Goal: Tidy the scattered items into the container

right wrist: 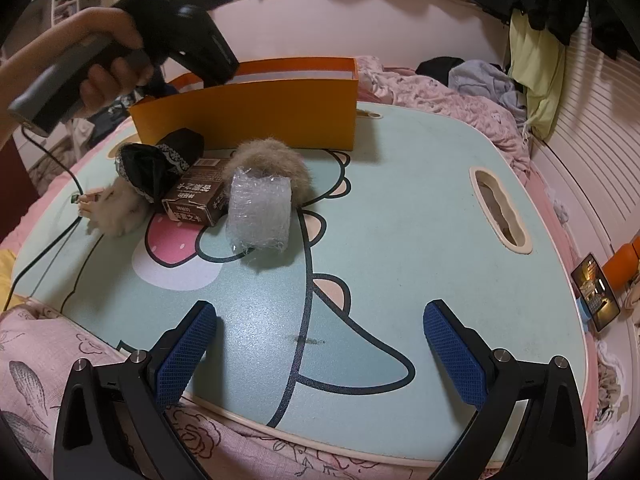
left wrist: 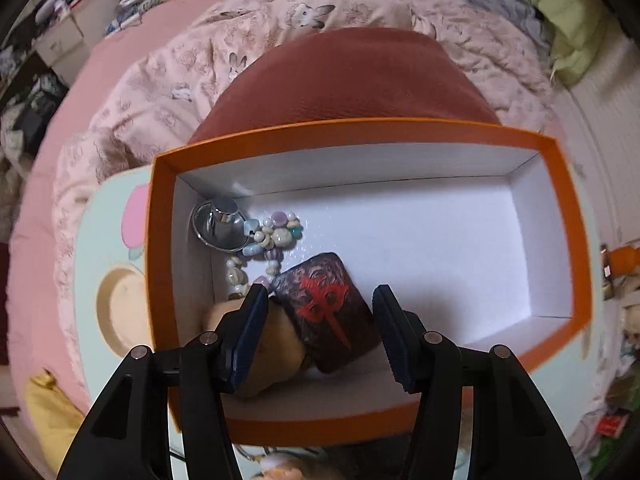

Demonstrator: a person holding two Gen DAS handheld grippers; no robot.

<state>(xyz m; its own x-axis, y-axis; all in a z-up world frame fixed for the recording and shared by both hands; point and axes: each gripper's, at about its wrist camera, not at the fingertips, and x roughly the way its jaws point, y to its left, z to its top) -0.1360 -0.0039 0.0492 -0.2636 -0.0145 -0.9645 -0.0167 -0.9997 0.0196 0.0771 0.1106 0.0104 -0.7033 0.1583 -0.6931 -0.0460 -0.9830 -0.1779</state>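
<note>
Counting inside the orange box [left wrist: 160,240], we see one dark pouch [left wrist: 332,312] with a red emblem, one bead string [left wrist: 272,236], one metal piece [left wrist: 220,224]. Left gripper [left wrist: 320,332] fingers stand apart around the pouch, not pressing it. On the tabletop [right wrist: 420,220] wait one bubble-wrap bundle [right wrist: 258,216], one brown carton [right wrist: 200,196] with unreadable print. Right gripper [right wrist: 320,356] fingers gape, empty.

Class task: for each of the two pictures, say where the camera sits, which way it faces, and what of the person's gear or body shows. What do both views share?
Left wrist: on the left hand-held gripper, facing steeply down into the orange box; only its fingers show.
Right wrist: on the right hand-held gripper, looking across the table; its fingers and the person's hand show.
Shared: the orange box and the table.
</note>
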